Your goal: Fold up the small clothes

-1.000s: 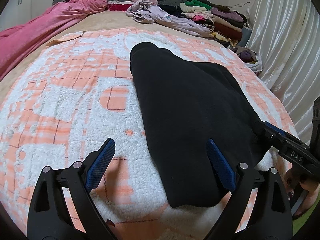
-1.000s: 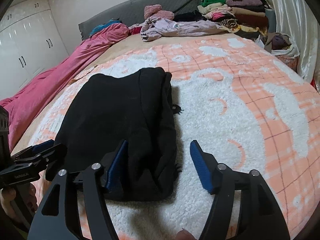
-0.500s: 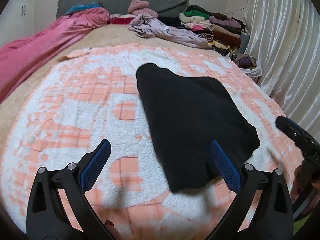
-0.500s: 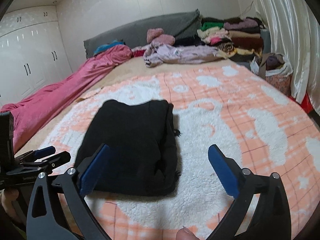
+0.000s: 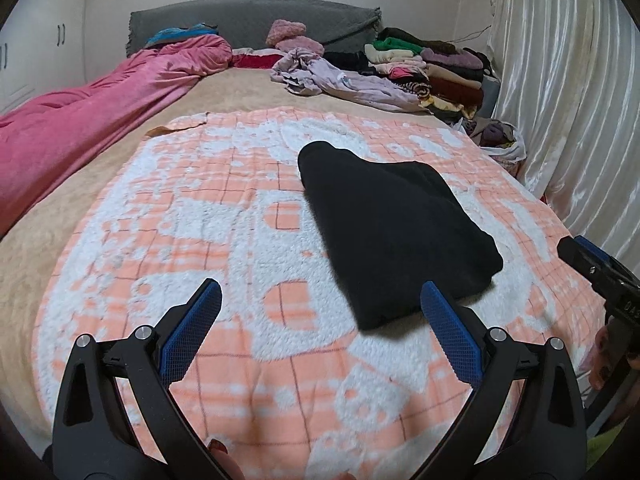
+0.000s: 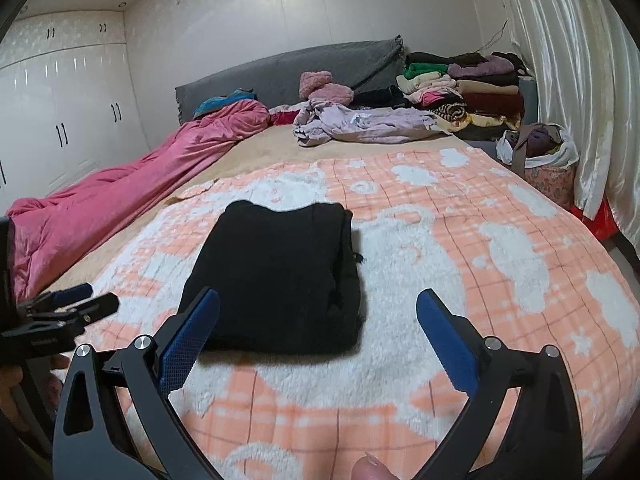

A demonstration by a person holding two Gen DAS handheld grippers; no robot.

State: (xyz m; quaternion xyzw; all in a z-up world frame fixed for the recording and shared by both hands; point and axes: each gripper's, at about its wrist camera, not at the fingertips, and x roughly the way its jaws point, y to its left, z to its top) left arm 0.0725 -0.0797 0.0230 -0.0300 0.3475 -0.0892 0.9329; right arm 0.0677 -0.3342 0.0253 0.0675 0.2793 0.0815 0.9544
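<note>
Across the bed lies an orange-and-white fleece blanket, with a pink quilt along one side and a stack of folded clothes against the grey headboard. On the blanket rests the folded black garment, lying flat and untouched. Both the left gripper and the right gripper hover short of it, fingers spread wide and holding nothing.
</note>
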